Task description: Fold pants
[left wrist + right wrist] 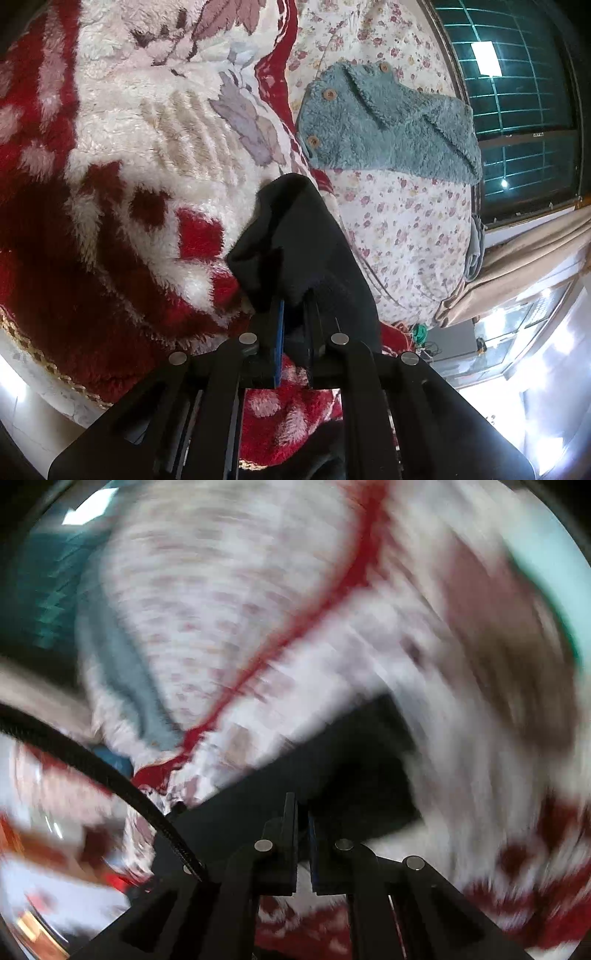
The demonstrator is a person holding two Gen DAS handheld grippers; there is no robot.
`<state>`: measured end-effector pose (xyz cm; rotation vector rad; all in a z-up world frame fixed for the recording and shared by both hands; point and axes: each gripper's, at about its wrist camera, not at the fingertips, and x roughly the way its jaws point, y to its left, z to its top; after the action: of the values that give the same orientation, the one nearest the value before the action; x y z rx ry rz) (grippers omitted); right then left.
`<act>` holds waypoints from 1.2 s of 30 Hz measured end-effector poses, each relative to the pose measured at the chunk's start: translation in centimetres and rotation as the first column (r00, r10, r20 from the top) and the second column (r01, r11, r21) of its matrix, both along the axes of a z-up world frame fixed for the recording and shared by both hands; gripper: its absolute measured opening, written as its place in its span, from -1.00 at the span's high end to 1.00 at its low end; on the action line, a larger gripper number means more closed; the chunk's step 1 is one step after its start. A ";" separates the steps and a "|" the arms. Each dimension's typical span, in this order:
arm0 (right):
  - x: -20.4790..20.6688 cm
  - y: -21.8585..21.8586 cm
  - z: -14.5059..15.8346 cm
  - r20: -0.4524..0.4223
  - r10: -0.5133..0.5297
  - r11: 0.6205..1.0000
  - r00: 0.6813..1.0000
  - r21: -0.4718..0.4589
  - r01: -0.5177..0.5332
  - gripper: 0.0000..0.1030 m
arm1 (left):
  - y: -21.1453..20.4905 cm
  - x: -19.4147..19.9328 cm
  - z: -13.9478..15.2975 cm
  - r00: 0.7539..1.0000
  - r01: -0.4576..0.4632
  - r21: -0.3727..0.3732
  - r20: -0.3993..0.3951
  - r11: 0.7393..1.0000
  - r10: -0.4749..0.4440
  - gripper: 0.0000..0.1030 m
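The black pants [295,236] hang bunched from my left gripper [293,310], which is shut on the cloth and holds it above a fluffy red and white blanket [129,147]. In the right wrist view, blurred by motion, my right gripper [303,812] is shut on a stretch of the same black pants [332,760], which spreads in front of the fingers over the blanket [461,757].
A teal fleece garment with wooden buttons [388,118] lies on a floral sheet [399,229] beyond the blanket. A window with a green grille [517,92] and a beige curtain [524,254] are at the right. A black cable [92,768] crosses the right wrist view.
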<state>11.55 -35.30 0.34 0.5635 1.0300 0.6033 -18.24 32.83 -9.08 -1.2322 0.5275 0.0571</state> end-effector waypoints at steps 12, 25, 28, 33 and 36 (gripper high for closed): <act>2.3 0.1 -5.1 -0.276 0.050 0.994 0.960 -0.083 -0.076 0.93 | 0.2 -0.2 -1.1 1.000 -0.012 -0.037 -0.003 0.999 0.011 0.88; 2.4 0.2 -5.9 -0.316 0.086 0.995 0.945 -0.024 -0.098 0.41 | 1.3 -1.9 -0.1 0.991 -0.125 -0.024 -0.056 0.992 0.124 0.11; 1.5 0.4 -5.3 -0.317 0.109 0.993 0.942 -0.008 -0.118 0.12 | 1.8 -4.1 1.5 0.968 -0.246 0.012 -0.036 0.969 0.247 0.00; -1.7 1.5 -4.7 -0.305 0.239 0.970 0.922 0.024 -0.243 0.03 | 0.5 -4.5 5.9 0.959 -0.267 0.006 0.098 0.964 0.265 -0.17; -3.0 2.8 -3.9 -0.231 0.338 0.941 0.912 0.056 -0.334 0.03 | -2.9 -0.3 8.4 0.980 -0.094 0.000 0.175 0.996 0.093 -0.17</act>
<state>8.58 -32.48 -3.55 0.4814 1.3661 0.8631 -18.54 29.94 -0.66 -1.2408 0.3161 0.0302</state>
